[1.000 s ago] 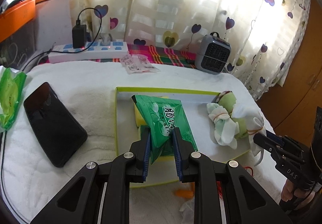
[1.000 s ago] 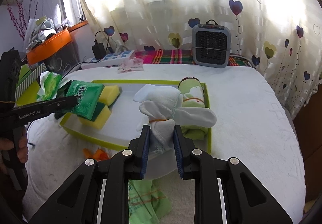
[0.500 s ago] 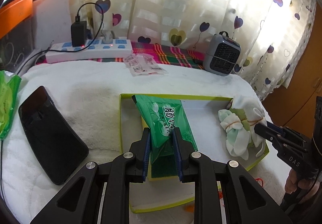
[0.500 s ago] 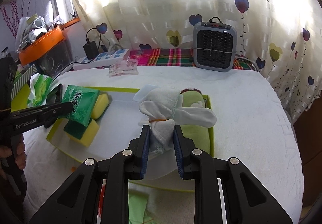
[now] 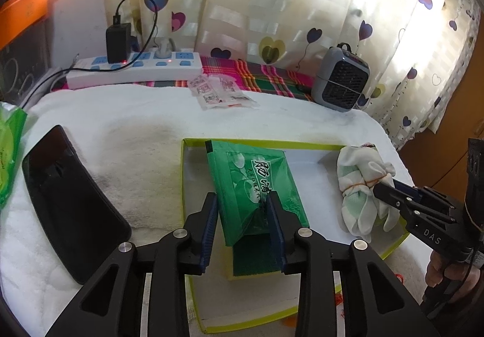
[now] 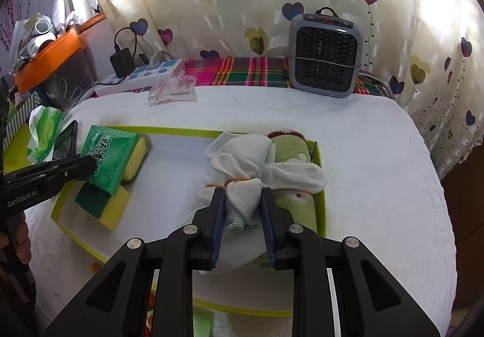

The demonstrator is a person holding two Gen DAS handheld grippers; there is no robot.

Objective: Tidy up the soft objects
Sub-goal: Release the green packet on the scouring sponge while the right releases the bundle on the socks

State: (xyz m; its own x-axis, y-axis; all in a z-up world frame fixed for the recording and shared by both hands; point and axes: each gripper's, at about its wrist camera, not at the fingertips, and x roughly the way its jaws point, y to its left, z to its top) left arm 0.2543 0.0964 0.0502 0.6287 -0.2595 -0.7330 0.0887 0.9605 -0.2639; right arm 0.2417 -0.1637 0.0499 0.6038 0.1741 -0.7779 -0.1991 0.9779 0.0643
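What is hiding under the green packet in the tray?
Two yellow sponges with dark green scrub sides lie under the green packet in the tray. The packet covers their middles, so anything more beneath stays hidden.

Right claw [image 6: 243, 204]: clamped on a white cloth bundle [image 6: 242, 167] over the lime-rimmed tray [image 6: 181, 132].
Left claw [image 6: 87, 166]: at the green tissue pack [image 6: 106, 155], atop yellow sponges [image 6: 116, 207].
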